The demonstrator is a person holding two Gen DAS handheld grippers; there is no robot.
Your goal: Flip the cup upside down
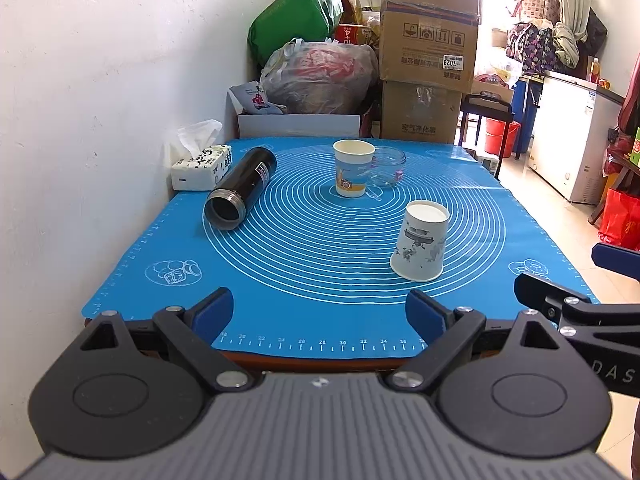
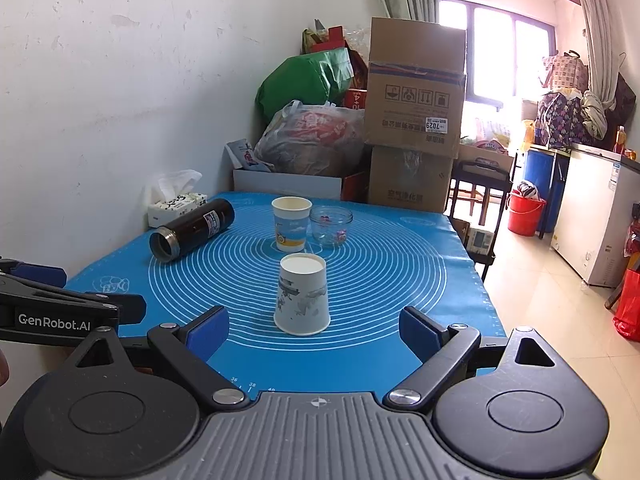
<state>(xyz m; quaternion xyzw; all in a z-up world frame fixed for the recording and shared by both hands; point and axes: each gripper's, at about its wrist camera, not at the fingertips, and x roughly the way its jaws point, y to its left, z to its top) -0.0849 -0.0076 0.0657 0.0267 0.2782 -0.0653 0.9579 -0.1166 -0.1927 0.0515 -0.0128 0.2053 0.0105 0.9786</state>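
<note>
1. We hold the left gripper (image 1: 319,312) at the near edge of the blue mat (image 1: 280,312), its blue-padded fingers (image 1: 212,312) spread wide with nothing between them.
2. Our right gripper (image 2: 314,330) sits at the same near edge, jaws just as wide and empty; in its view the grey-printed cup (image 2: 302,295) stands straight ahead, just beyond the fingertips and touching neither pad.
3. That cup (image 1: 420,241) rests mouth-down on the mat, its white base facing up, on the ring pattern nearer to us than the mat's centre and toward the right side in the left view.
4. A second cup (image 1: 353,168), printed blue and yellow, stands upright and open-mouthed near the centre of the rings, farther from us than the overturned one.
5. A clear glass jar (image 1: 387,167) stands just beside that upright cup, on its right.
6. A black flask (image 1: 241,188) lies on its side at the mat's left, open mouth toward us.
7. A tissue box (image 1: 202,166) sits off the mat's far-left corner, against the wall.
8. In the left view, part of the right gripper (image 1: 576,308) shows past the mat's near-right corner.
9. Beyond the mat's far edge we see stacked cardboard boxes (image 1: 430,52) and full bags.
</note>
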